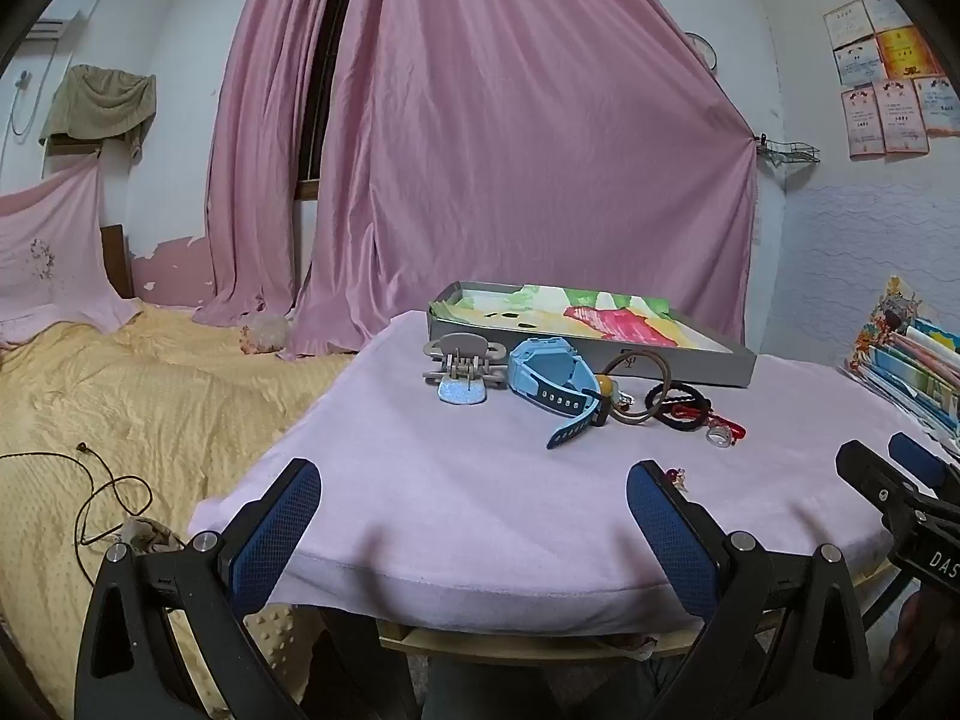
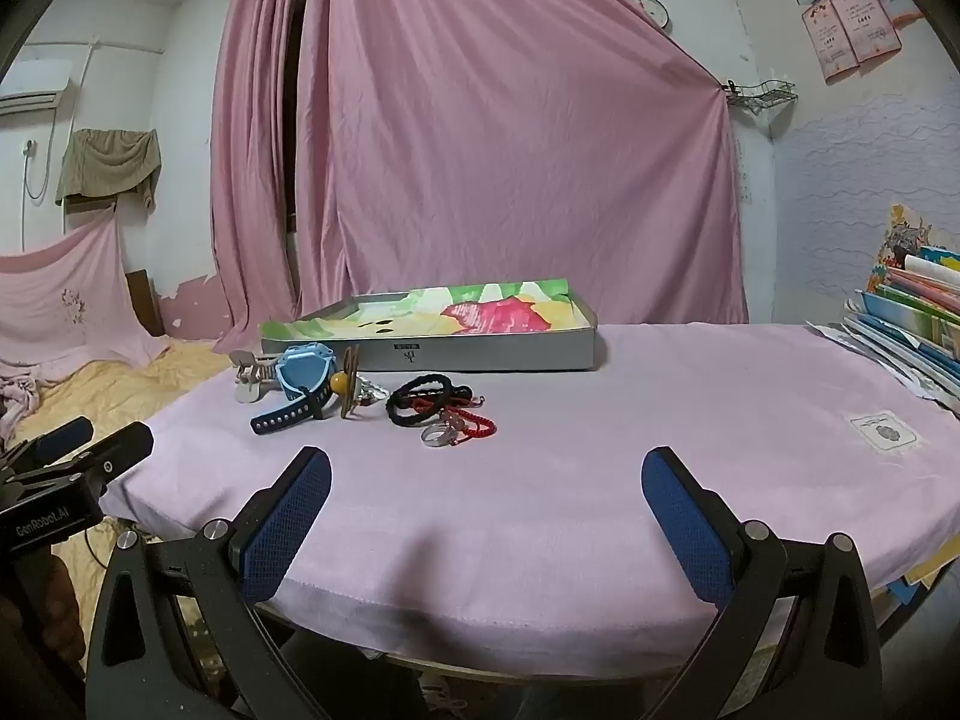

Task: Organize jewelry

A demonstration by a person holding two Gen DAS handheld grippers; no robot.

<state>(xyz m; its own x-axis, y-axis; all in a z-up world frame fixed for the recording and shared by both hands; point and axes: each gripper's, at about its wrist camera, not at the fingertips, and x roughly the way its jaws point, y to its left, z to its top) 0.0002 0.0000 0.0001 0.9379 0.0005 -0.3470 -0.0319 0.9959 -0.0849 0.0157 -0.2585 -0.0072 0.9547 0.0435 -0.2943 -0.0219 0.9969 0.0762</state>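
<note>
I hold both tools low at the near edge of the table (image 2: 690, 396), pulled back from the clutter so I can look it over before committing to anything. My left gripper (image 1: 474, 489) has its jaws spread wide with nothing between them, and my right gripper (image 2: 486, 483) is the same: wide apart, empty, hovering over bare pink cloth.

The jewelry lies in a loose row across the middle of the table, just in front of the tray (image 2: 480, 354), which I judge to be where it all belongs, since it sits open and lined with a bright painted sheet. From the left there is a grey hair claw (image 1: 459, 363), then a blue watch (image 1: 549, 375) on its side with its strap trailing toward me, then a brown hoop with a yellow bead (image 1: 627, 387) leaning against the watch. Further right, a black hair tie (image 2: 417, 399) overlaps a red cord bracelet (image 2: 474, 423), and a clear ring (image 2: 437, 435) lies just beside them. Because these pieces touch and overlap, I would start with a loose one at the edge of the pile.

A tiny trinket (image 1: 678, 477) sits right by my left tool's right finger; it may be an earring, but it is too small to tell. The tray's floor is mostly hidden by its near wall, and the books (image 2: 912, 306) on the right are cut off by the frame.
</note>
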